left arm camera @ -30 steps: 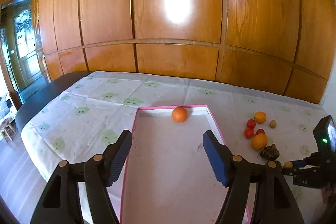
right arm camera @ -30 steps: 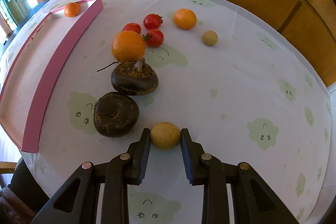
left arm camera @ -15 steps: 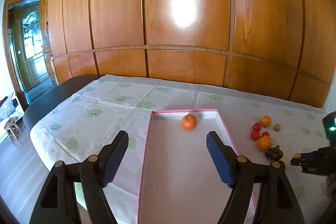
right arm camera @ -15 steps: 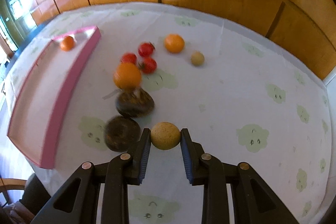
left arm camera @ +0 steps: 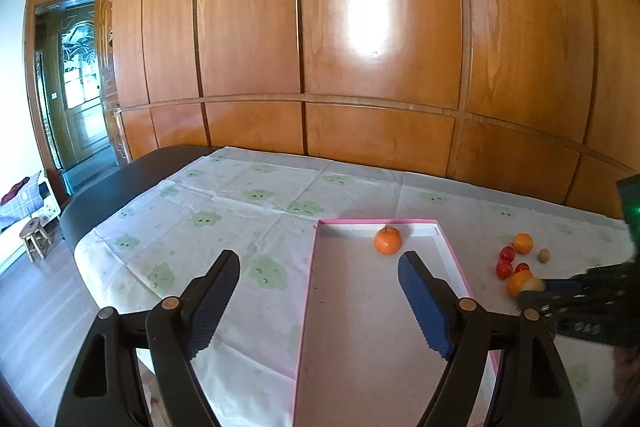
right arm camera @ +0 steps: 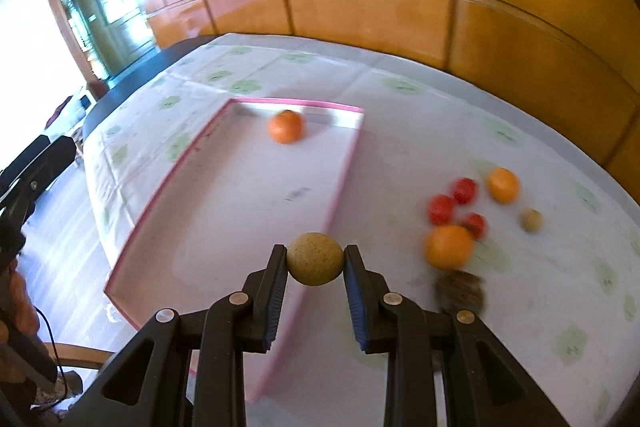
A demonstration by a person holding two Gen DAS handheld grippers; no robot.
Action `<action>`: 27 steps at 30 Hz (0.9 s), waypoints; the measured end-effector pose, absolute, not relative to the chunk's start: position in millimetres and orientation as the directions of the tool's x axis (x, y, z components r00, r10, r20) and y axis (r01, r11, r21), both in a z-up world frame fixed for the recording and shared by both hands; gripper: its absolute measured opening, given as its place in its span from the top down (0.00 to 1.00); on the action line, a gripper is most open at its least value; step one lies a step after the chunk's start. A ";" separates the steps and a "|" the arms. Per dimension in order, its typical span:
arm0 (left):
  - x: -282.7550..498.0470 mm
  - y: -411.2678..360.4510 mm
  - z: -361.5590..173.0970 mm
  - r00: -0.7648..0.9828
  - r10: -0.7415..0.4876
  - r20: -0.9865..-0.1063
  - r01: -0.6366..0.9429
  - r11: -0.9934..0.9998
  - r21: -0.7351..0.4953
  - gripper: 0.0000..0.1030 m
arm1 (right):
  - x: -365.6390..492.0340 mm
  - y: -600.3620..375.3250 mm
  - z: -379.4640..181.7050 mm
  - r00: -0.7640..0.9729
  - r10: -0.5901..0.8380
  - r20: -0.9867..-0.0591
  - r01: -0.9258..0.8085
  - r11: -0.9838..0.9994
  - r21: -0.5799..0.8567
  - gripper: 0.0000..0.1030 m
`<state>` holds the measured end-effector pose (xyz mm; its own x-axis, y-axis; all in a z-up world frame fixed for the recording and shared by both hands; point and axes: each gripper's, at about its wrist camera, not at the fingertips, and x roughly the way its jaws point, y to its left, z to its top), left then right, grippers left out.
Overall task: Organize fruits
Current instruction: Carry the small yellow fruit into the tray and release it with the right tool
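Risk: the round fruit (right arm camera: 315, 259) is pinched only at its sides by the right gripper (right arm camera: 315, 263), so I judge it could roll out if the grip eases over the tray's (right arm camera: 344, 163) near right edge.
Cause: smooth curved skin, small contact.
Look: tan, speckled, ball-shaped.
Place: held in the air above the tray's right rim.
Right claw: closed on the fruit.
Left gripper (left arm camera: 318, 291): wide open, empty, over the tray's near end.
Tray: one orange (right arm camera: 285, 126) at its far edge.
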<state>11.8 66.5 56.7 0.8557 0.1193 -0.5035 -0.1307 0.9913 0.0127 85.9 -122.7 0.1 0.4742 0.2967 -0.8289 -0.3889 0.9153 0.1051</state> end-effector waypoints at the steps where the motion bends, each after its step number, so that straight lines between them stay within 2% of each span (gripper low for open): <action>1: 11.5 67.9 56.5 0.855 0.122 -0.504 -0.134 0.991 0.013 0.20 | 88.2 -115.2 -1.5 0.470 0.303 -0.829 -0.397 0.912 0.108 0.73; 11: 11.7 79.6 50.1 0.840 0.135 -0.526 -0.151 0.988 0.011 0.19 | 117.4 -73.1 -12.9 0.444 0.320 -0.837 -0.419 0.900 0.122 0.72; 17: 13.7 83.5 39.4 0.824 0.126 -0.552 -0.153 0.988 -0.003 0.18 | 126.2 -59.9 -23.6 0.449 0.265 -0.853 -0.398 0.914 0.074 0.69; 27: 16.3 98.8 22.1 0.795 0.139 -0.590 -0.195 0.980 -0.032 0.18 | 78.9 -67.0 9.7 0.633 0.127 -0.763 -0.307 0.947 -0.097 0.68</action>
